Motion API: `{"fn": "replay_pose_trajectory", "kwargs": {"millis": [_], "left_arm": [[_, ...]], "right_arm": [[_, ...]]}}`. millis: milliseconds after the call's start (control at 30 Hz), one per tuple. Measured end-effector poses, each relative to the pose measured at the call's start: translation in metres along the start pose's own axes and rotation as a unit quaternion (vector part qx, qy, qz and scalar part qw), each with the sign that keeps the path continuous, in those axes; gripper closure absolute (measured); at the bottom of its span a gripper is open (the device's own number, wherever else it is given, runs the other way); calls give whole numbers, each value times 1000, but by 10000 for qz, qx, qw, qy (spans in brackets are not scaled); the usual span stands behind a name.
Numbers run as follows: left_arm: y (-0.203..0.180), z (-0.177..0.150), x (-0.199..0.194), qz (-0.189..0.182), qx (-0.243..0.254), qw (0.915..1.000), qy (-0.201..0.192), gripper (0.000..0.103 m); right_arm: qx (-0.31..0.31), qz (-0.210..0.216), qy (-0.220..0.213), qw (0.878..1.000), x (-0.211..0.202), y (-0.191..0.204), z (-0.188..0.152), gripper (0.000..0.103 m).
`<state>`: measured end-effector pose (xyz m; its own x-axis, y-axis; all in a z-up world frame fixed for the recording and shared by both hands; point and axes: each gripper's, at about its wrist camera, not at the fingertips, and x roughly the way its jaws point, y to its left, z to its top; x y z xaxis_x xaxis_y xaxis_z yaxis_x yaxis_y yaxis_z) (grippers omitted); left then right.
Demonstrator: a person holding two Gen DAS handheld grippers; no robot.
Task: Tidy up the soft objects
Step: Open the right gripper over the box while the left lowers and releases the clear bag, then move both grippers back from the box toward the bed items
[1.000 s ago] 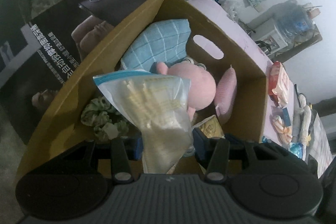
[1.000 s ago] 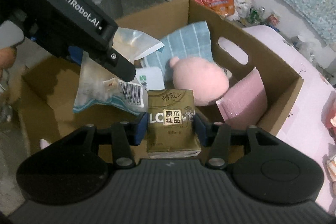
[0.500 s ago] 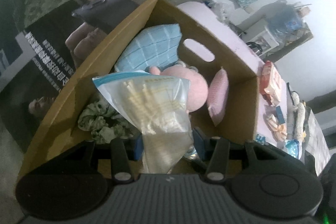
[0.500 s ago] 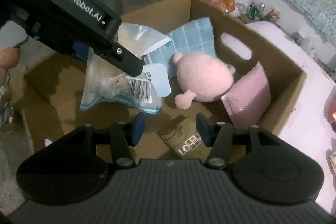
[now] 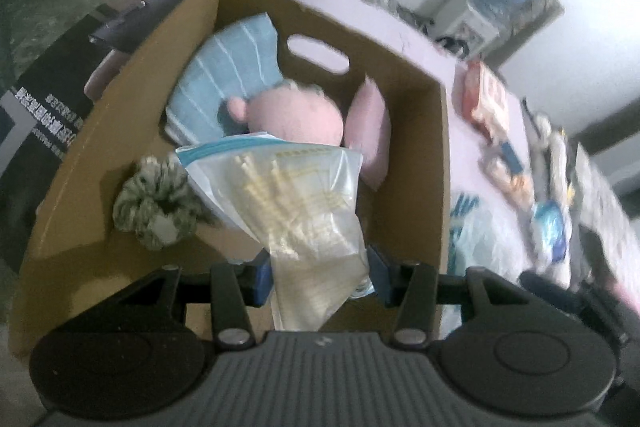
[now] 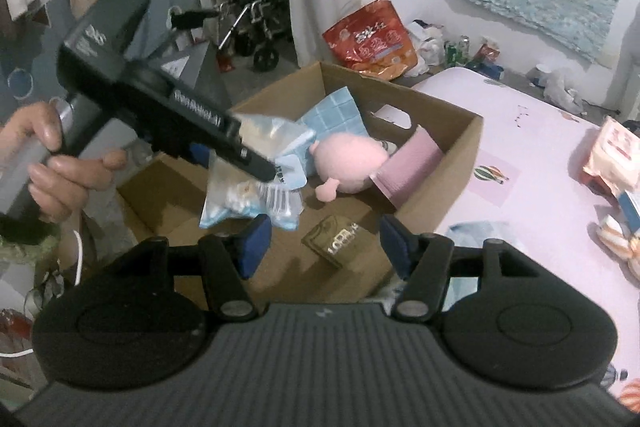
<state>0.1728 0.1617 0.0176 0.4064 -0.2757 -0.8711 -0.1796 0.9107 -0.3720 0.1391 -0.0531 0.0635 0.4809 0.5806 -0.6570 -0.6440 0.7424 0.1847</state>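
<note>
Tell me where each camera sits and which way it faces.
Left wrist: on the left claw, looking down into the cardboard box; its fingers pinch a clear zip bag.
Right wrist: on the right claw, open above the box, facing the person's left hand.
Both views share the box, bag, pink plush and blue towel.

A cardboard box (image 6: 460, 163) sits against the edge of a mattress (image 6: 532, 155). Inside, a folded towel (image 5: 228, 67) leans in the far corner, a plush toy (image 5: 296, 115) before it, a cushion (image 5: 372, 127) beside the toy, a tissue pack (image 6: 336, 239) on the floor.
</note>
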Motion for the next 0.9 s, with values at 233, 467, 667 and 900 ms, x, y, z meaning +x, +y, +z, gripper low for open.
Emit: {"fn": "replay_pose_trajectory", "kwargs": {"millis": [233, 467, 667, 900], "left_arm": [[22, -16, -3, 574, 414, 9966, 417, 53], [41, -16, 4, 1369, 762, 9859, 594, 31], [37, -17, 1, 1569, 1027, 9812, 461, 33], [23, -16, -11, 869, 910, 9916, 306, 37]], "right_arm": [[96, -11, -36, 9999, -16, -6, -28, 42], [154, 96, 34, 9998, -2, -10, -40, 41], [165, 153, 60, 9997, 7, -8, -42, 41], [356, 144, -4, 9993, 7, -15, -43, 41]]}}
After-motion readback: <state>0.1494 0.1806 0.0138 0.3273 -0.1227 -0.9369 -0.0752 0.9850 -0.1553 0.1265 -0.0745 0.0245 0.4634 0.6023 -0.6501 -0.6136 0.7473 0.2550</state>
